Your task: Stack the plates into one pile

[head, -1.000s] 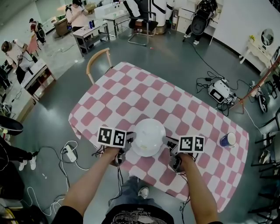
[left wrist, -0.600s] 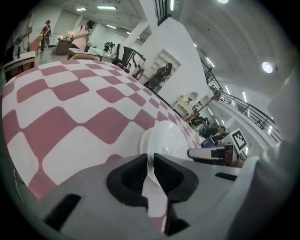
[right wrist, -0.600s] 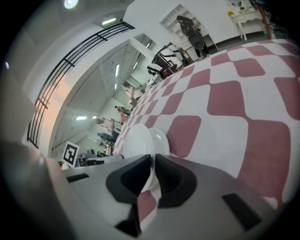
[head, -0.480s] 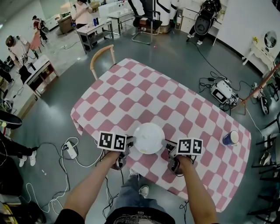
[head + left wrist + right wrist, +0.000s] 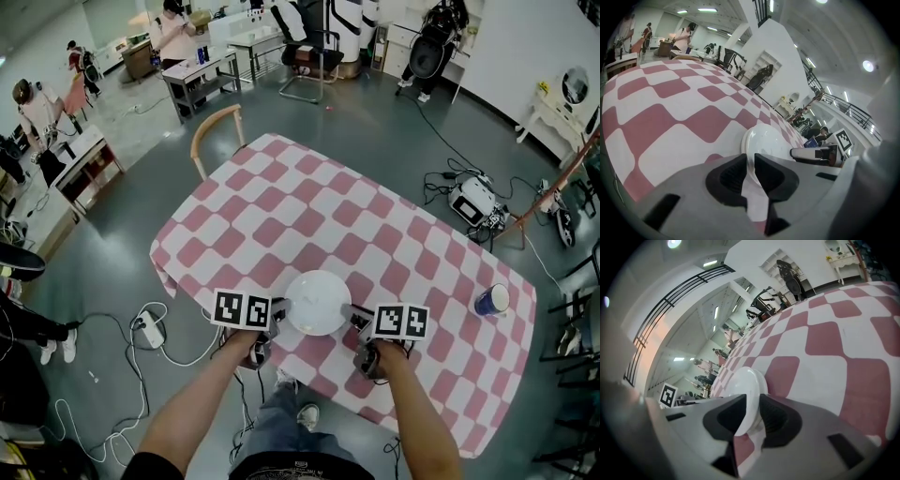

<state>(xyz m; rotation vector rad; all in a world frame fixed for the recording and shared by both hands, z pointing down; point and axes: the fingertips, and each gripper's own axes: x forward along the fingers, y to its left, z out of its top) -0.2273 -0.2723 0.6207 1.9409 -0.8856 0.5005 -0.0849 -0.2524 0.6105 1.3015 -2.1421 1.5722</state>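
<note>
Both tongs have just been opening: your left gripper (image 5: 751,159) and right gripper (image 5: 752,401) each straddle a rim of the white plates (image 5: 319,302), pads slack, pinching nothing. That suits a set-down — the pile rests flat at the near edge of the checked tablecloth (image 5: 309,206).
</note>
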